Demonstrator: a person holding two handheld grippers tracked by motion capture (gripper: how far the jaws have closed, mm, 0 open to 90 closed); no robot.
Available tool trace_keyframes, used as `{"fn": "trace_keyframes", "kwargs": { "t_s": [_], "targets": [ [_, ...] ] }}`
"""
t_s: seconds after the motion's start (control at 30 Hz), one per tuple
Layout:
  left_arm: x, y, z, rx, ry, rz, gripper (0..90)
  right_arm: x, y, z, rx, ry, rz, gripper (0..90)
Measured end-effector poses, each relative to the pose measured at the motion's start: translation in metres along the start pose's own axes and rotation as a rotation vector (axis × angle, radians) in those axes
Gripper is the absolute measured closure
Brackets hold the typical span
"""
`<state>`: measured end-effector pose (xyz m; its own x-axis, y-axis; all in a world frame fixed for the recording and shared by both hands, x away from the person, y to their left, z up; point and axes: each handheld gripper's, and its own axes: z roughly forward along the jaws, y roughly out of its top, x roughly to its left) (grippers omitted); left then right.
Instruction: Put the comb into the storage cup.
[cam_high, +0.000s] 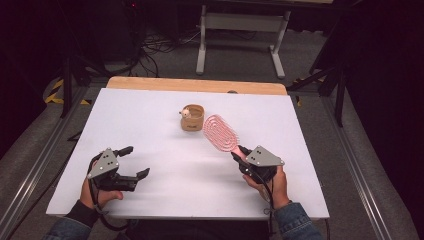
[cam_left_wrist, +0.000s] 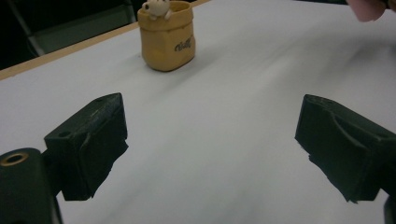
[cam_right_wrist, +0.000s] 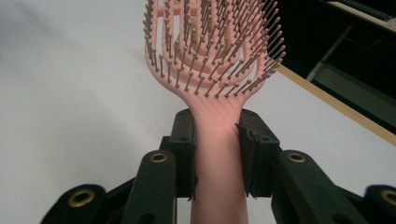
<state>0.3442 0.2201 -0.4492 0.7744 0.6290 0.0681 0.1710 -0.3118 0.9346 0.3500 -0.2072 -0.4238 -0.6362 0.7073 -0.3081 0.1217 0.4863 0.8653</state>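
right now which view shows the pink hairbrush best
The right gripper view: the hairbrush fills it, handle clamped between the jaws, bristles sharp. The high view shows it whole but small; the left gripper view catches a pink edge.

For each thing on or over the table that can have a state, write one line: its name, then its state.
Pink hairbrush: held by its handle, head raised toward the cup.
Yellow cup: upright on the table, a small figure at its rim.
Right gripper: jaws shut on the brush handle.
Left gripper: jaws open, nothing between them.
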Motion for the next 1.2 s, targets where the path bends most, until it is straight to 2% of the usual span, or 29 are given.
{"fn": "trace_keyframes", "kwargs": {
  "t_s": [0.23, 0.27, 0.33, 0.37, 0.53, 0.67, 0.7, 0.73, 0.87, 1.1, 1.2],
  "targets": [
    [-0.012, 0.021, 0.023, -0.039, -0.072, -0.001, 10.2, 0.015, 0.005, 0.009, -0.021, 0.003, -0.008, 69.5],
    [-0.014, 0.025, 0.027, -0.047, -0.089, -0.015, 10.3, 0.018, 0.006, 0.01, -0.024, 0.003, -0.011, 69.5],
    [-0.019, 0.031, 0.035, -0.062, -0.113, -0.021, 10.7, 0.027, 0.009, 0.015, -0.034, 0.015, -0.024, 69.5],
    [-0.02, 0.033, 0.039, -0.066, -0.123, -0.022, 10.7, 0.027, 0.009, 0.015, -0.034, 0.015, -0.024, 69.5],
    [-0.03, 0.044, 0.06, -0.07, -0.177, -0.059, 12.3, 0.044, 0.016, 0.022, -0.052, 0.032, -0.045, 69.5],
    [-0.033, 0.049, 0.073, -0.065, -0.199, -0.101, 14.2, 0.051, 0.019, 0.025, -0.063, 0.037, -0.053, 69.5],
    [-0.034, 0.049, 0.076, -0.063, -0.208, -0.123, 15.3, 0.052, 0.02, 0.025, -0.065, 0.037, -0.056, 69.5],
    [-0.033, 0.05, 0.078, -0.068, -0.206, -0.123, 16.6, 0.054, 0.02, 0.026, -0.065, 0.038, -0.06, 69.5],
    [-0.033, 0.053, 0.084, -0.078, -0.234, -0.167, 21.1, 0.06, 0.021, 0.029, -0.065, 0.039, -0.072, 69.5],
    [-0.034, 0.056, 0.087, -0.115, -0.241, -0.195, 28.4, 0.07, 0.022, 0.033, -0.065, 0.017, -0.115, 69.6],
    [-0.033, 0.056, 0.087, -0.13, -0.239, -0.214, 35.2, 0.077, 0.023, 0.035, -0.067, 0.0, -0.139, 69.7]
  ]
}}
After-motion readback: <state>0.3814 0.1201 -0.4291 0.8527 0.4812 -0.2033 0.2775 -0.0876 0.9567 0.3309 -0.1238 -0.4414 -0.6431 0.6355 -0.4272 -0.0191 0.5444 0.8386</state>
